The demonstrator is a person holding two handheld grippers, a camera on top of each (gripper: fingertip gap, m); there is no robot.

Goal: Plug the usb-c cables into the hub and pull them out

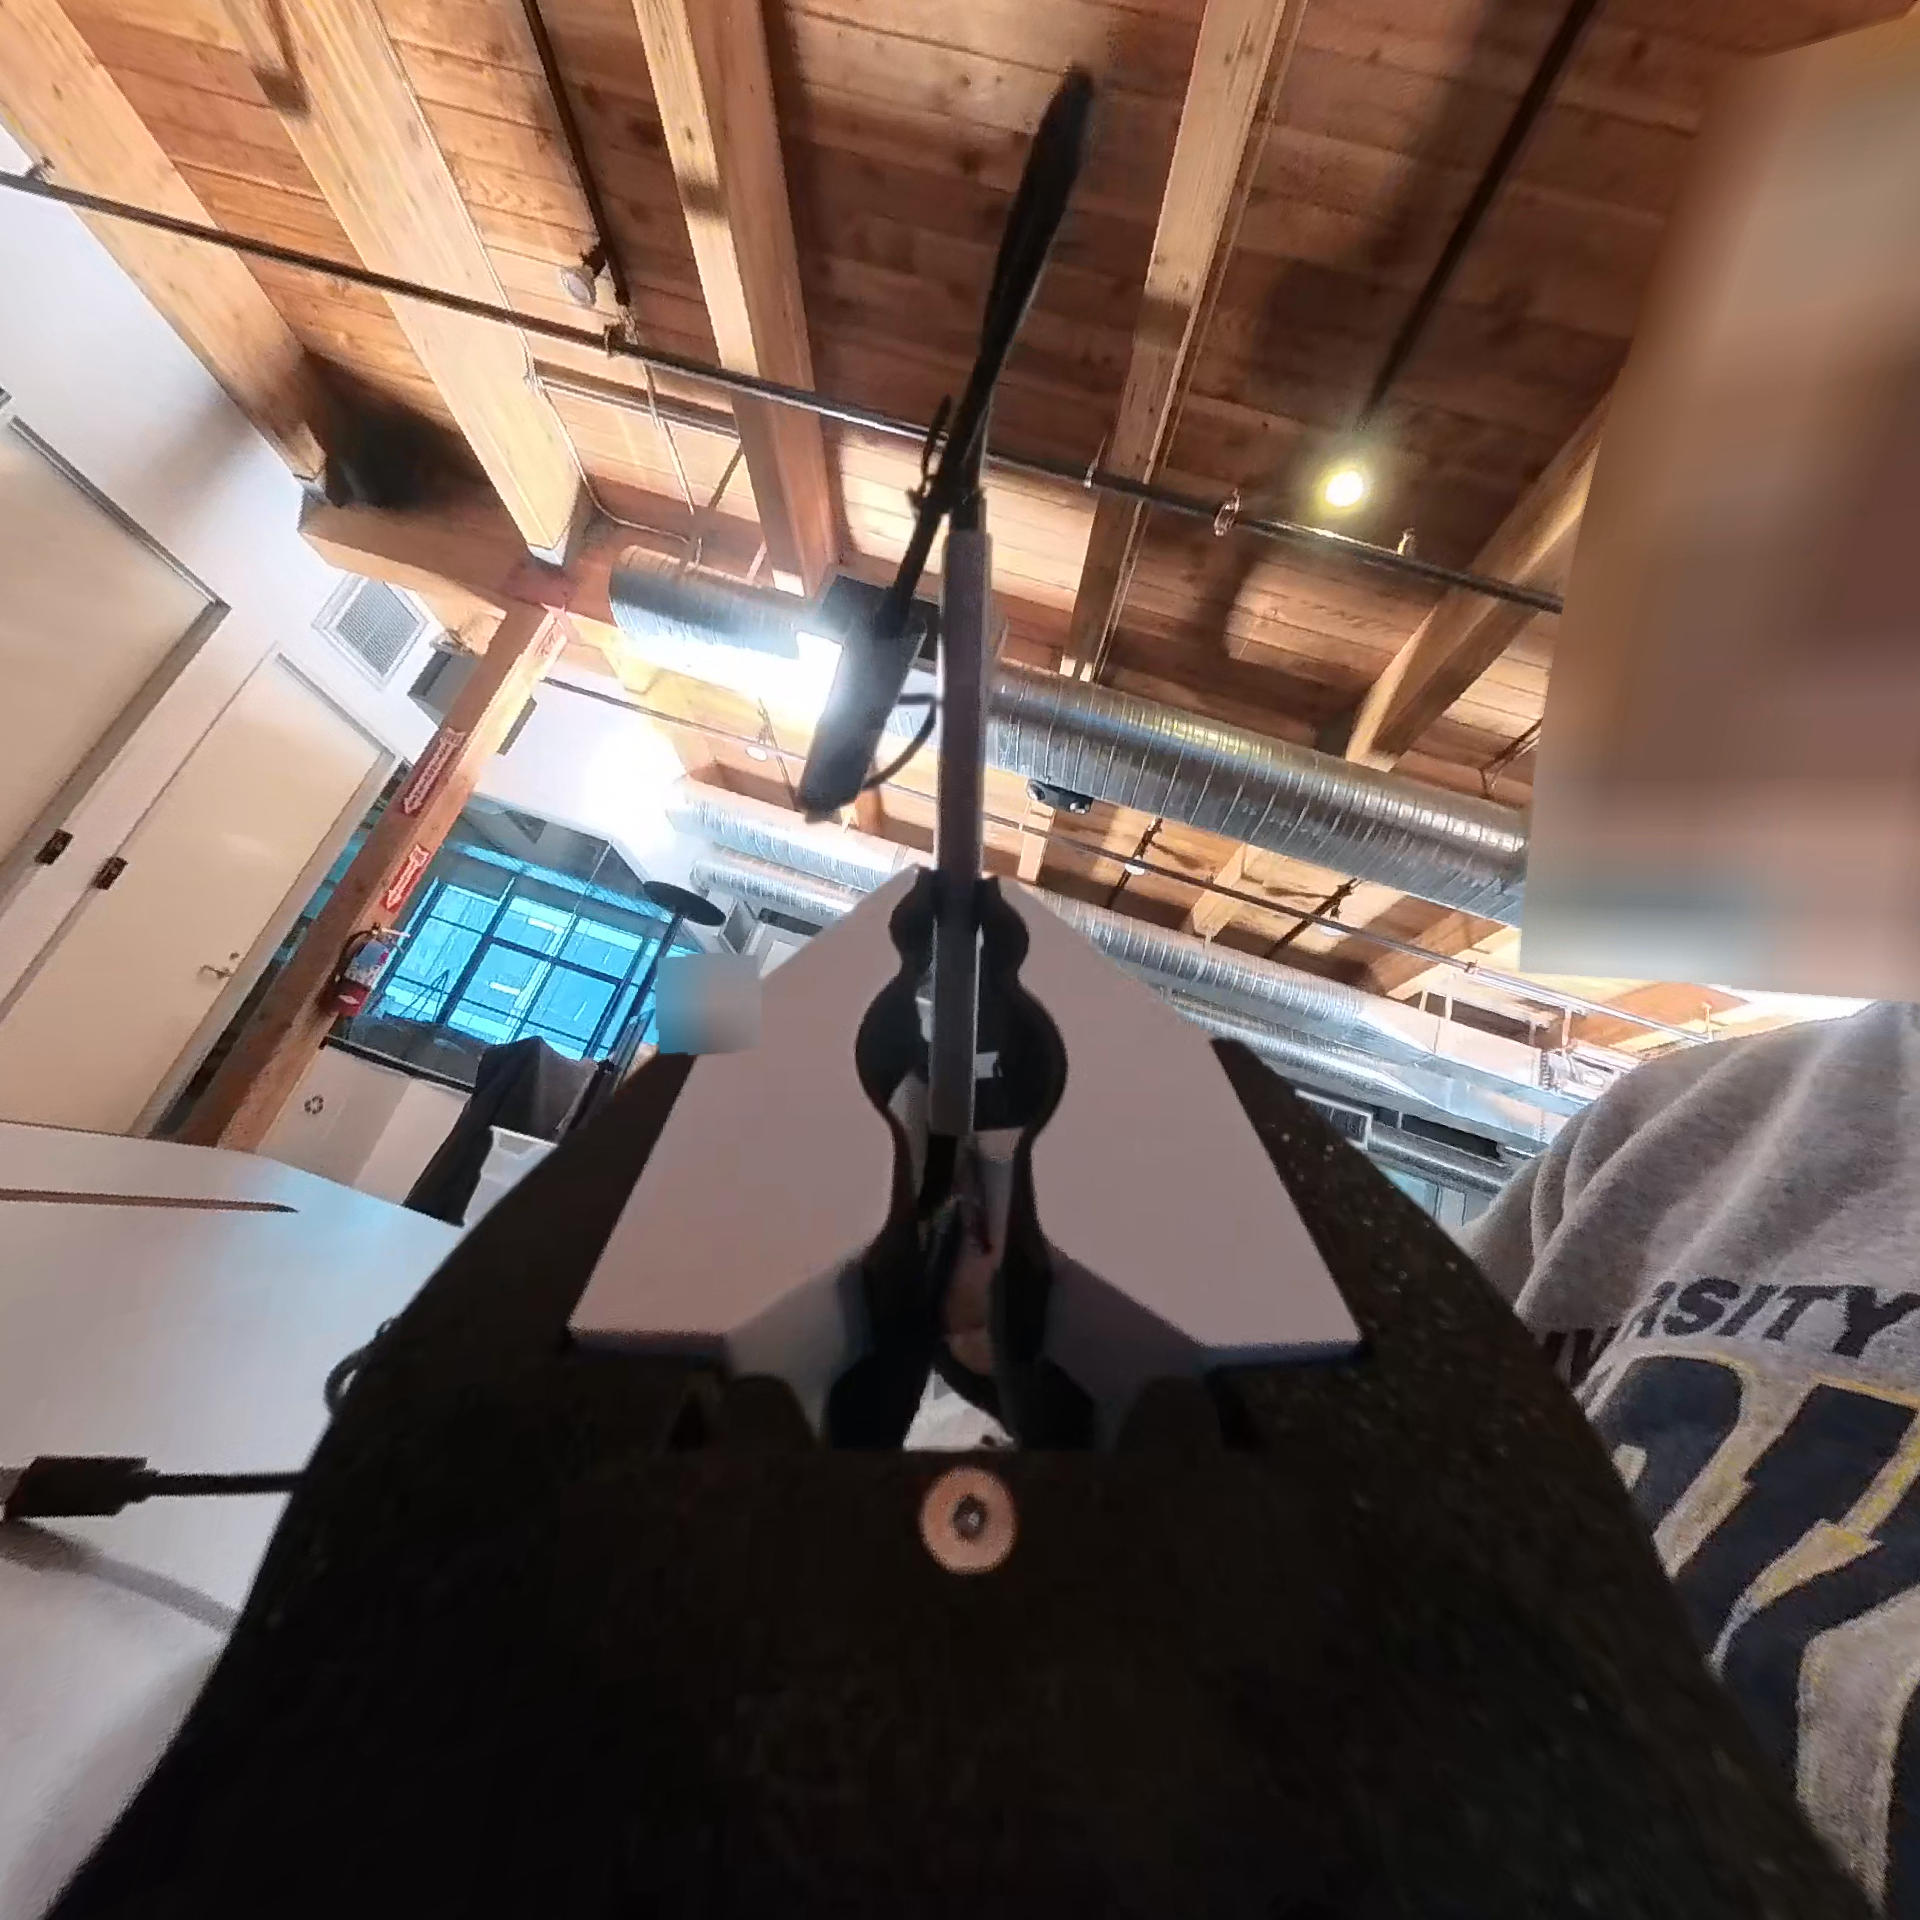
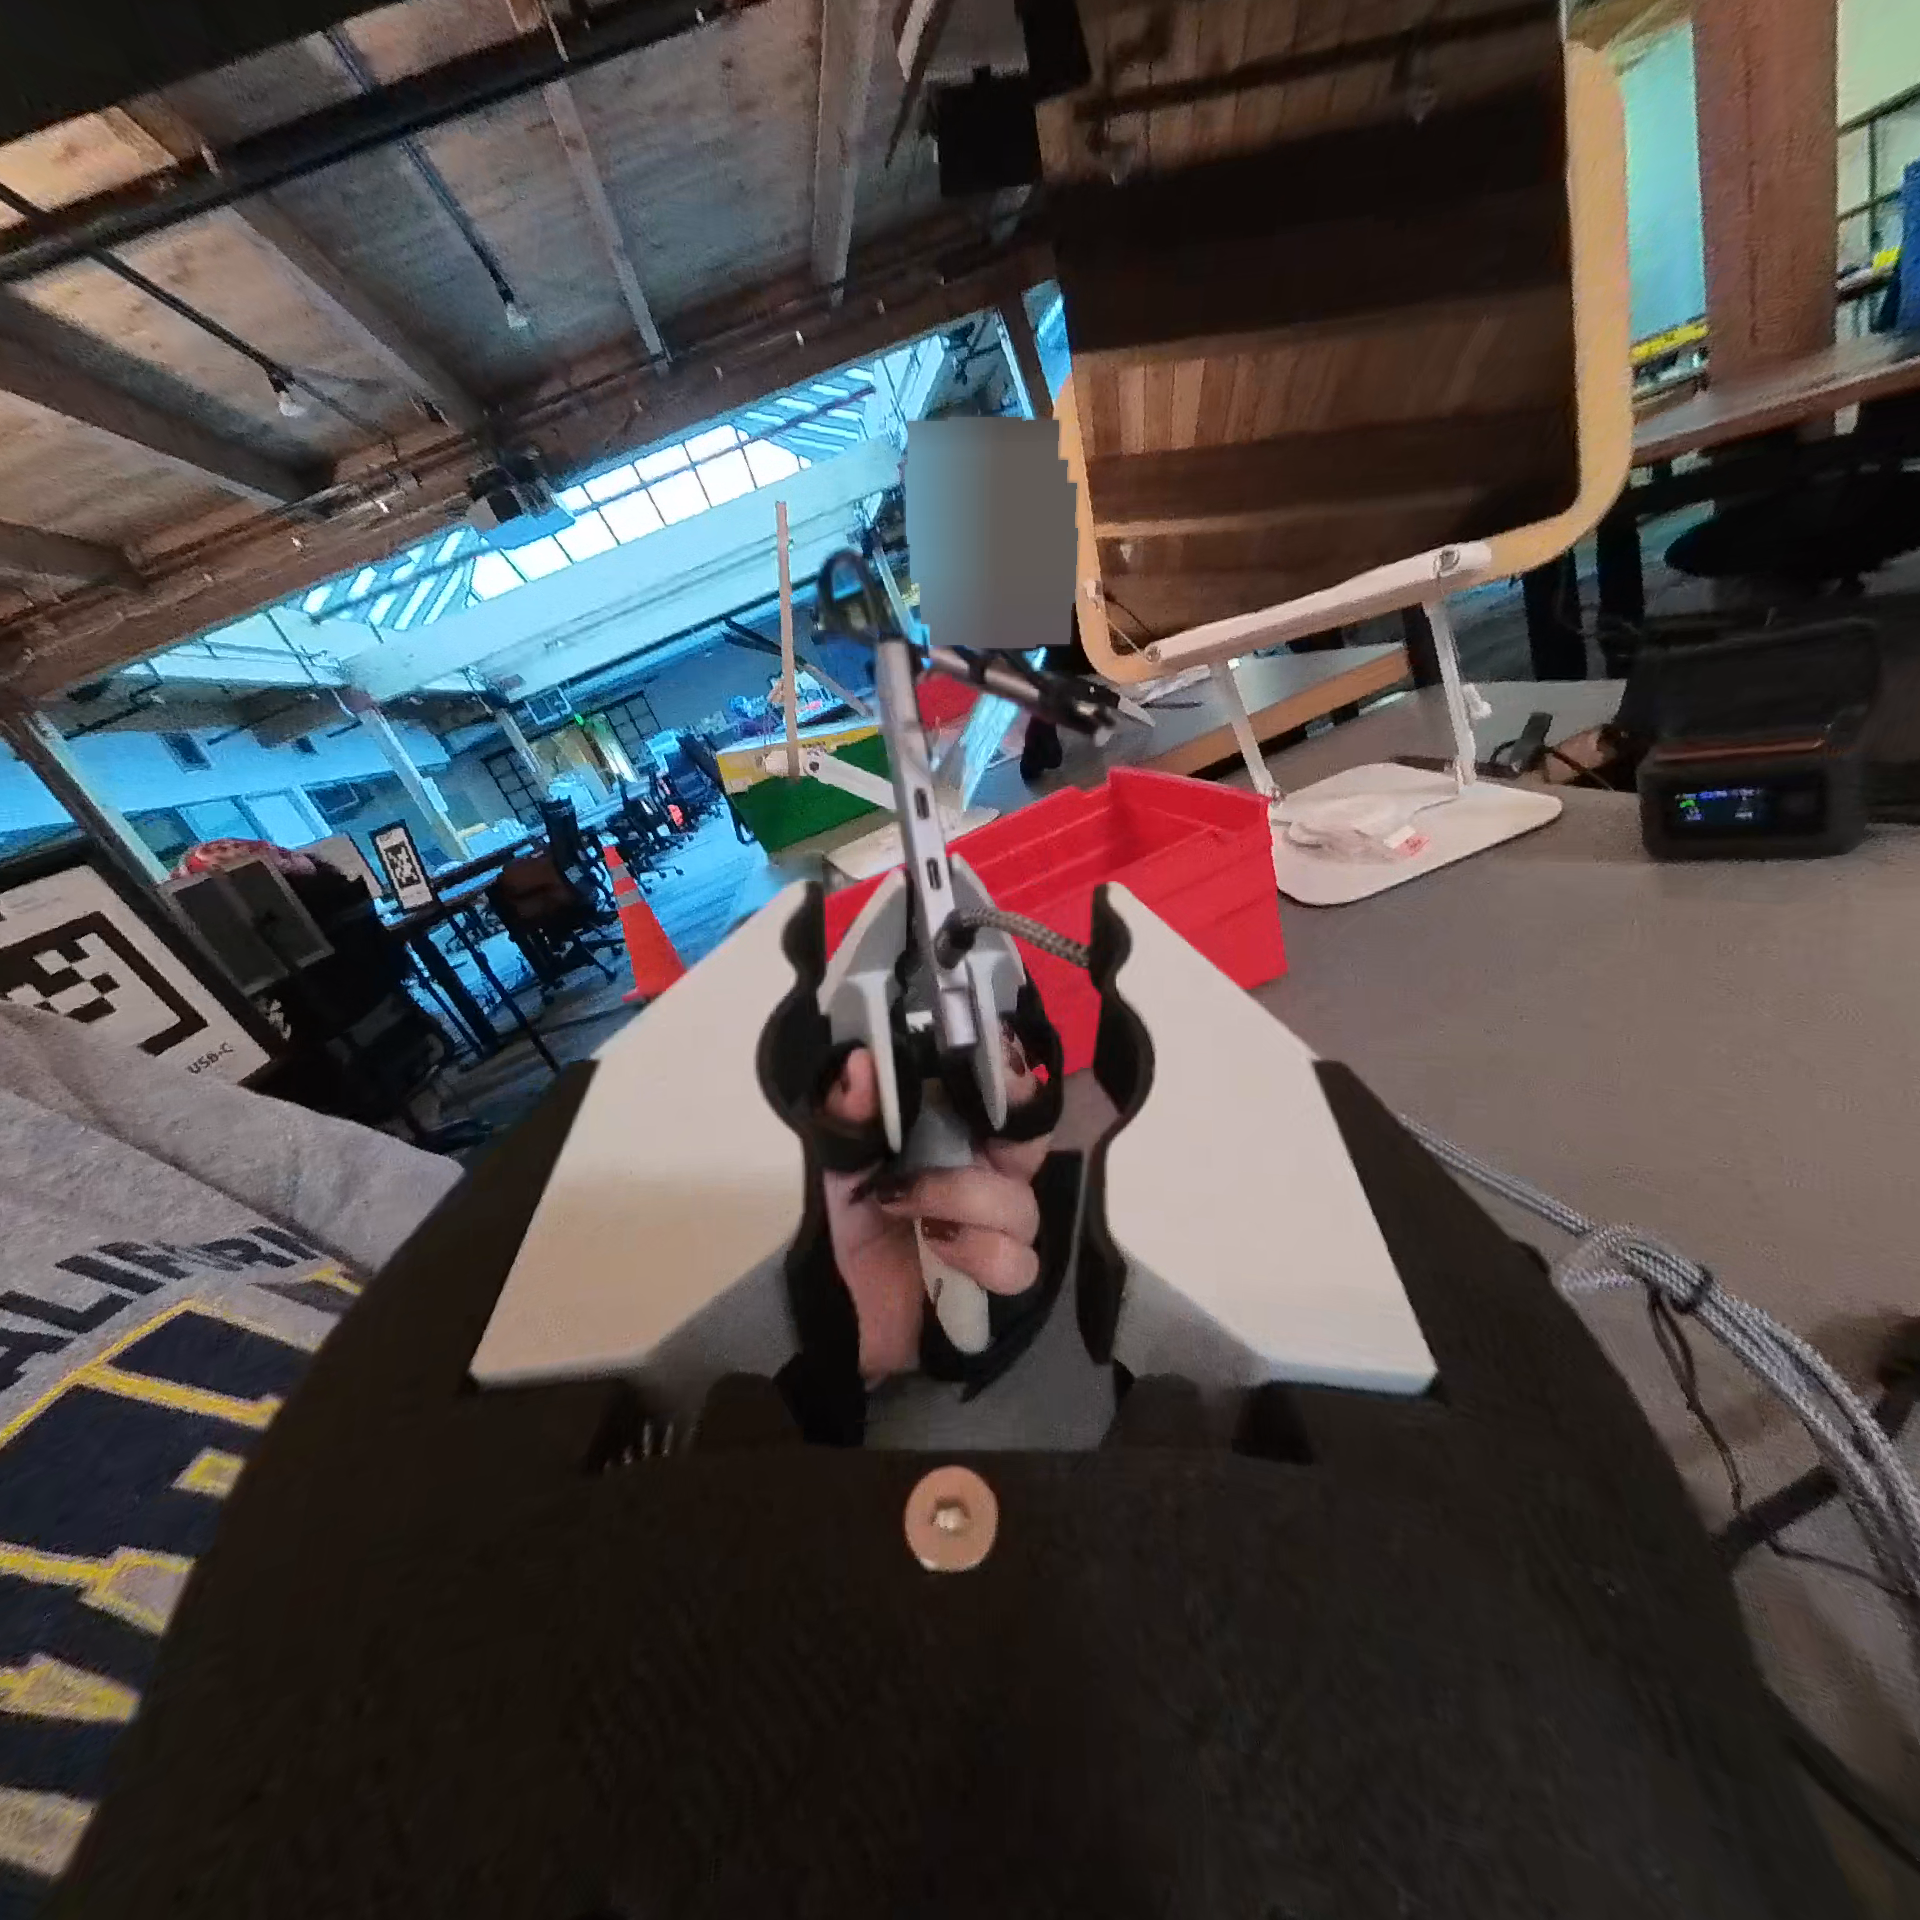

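Observation:
In the left wrist view my left gripper (image 1: 956,904) points up at the ceiling and is shut on the slim grey hub (image 1: 961,748), held on edge. Black cables (image 1: 1023,239) rise from the hub's top end, and a black plug body (image 1: 862,707) hangs beside it. In the right wrist view my right gripper (image 2: 961,904) is open, with its white fingers (image 2: 665,1122) on either side of the left gripper (image 2: 930,894) and hub (image 2: 914,769). A grey braided cable (image 2: 1023,935) is plugged into the hub's side and runs behind my right finger.
A loose black USB-C plug (image 1: 73,1486) lies on the white table at the left. A red bin (image 2: 1164,852), a white laptop stand (image 2: 1403,821) and a black power unit (image 2: 1745,790) sit on the grey table. Braided cable (image 2: 1683,1288) trails at the right. A person's grey sweatshirt (image 1: 1714,1247) is close. There is about 5 cm between the tips of the two grippers.

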